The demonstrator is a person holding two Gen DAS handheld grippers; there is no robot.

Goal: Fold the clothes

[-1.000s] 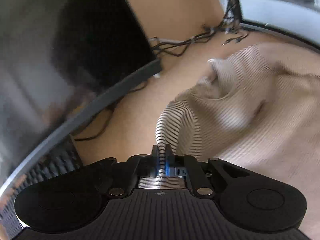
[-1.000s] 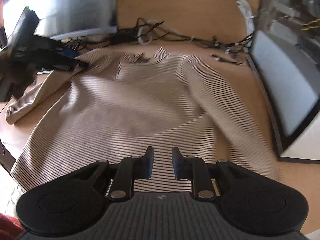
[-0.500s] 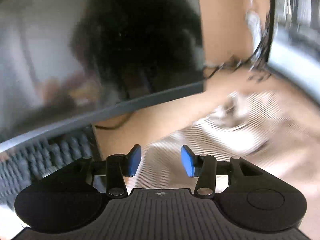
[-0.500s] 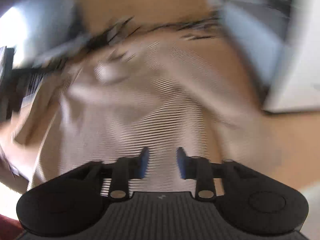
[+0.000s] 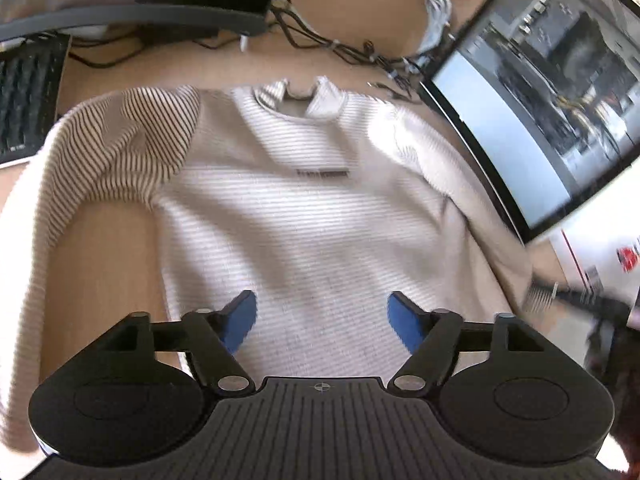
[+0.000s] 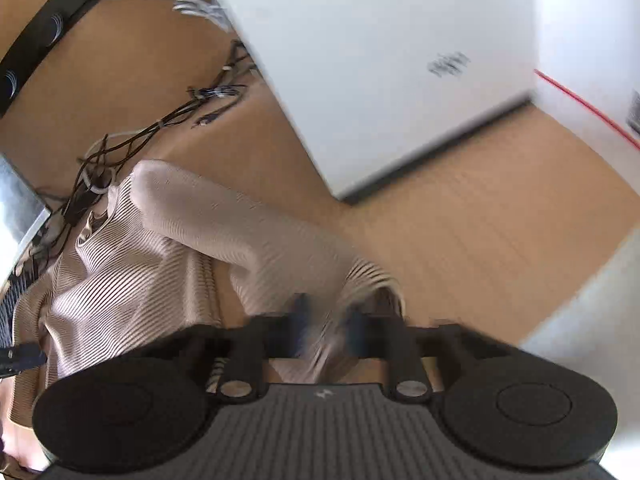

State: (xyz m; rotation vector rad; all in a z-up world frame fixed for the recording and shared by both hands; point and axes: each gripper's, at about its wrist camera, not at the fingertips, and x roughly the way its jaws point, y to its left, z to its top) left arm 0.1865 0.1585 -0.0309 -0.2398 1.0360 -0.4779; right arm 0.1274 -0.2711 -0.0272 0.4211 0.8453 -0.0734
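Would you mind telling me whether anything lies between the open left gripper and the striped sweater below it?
Nothing visible does. The left gripper hangs open directly over the bare body of the striped sweater, with only cloth showing between its jaws. The keyboard and monitor sit off to the sides.

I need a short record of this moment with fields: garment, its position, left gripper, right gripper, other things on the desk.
garment: striped sweater, beige with thin dark stripes
position: spread flat on the wooden desk, collar away from the left camera
left gripper: jaws just opened, wide apart above the sweater body, nothing between them
right gripper: jaws just closed, shut on the sleeve
other things: monitor, keyboard, cables, white box
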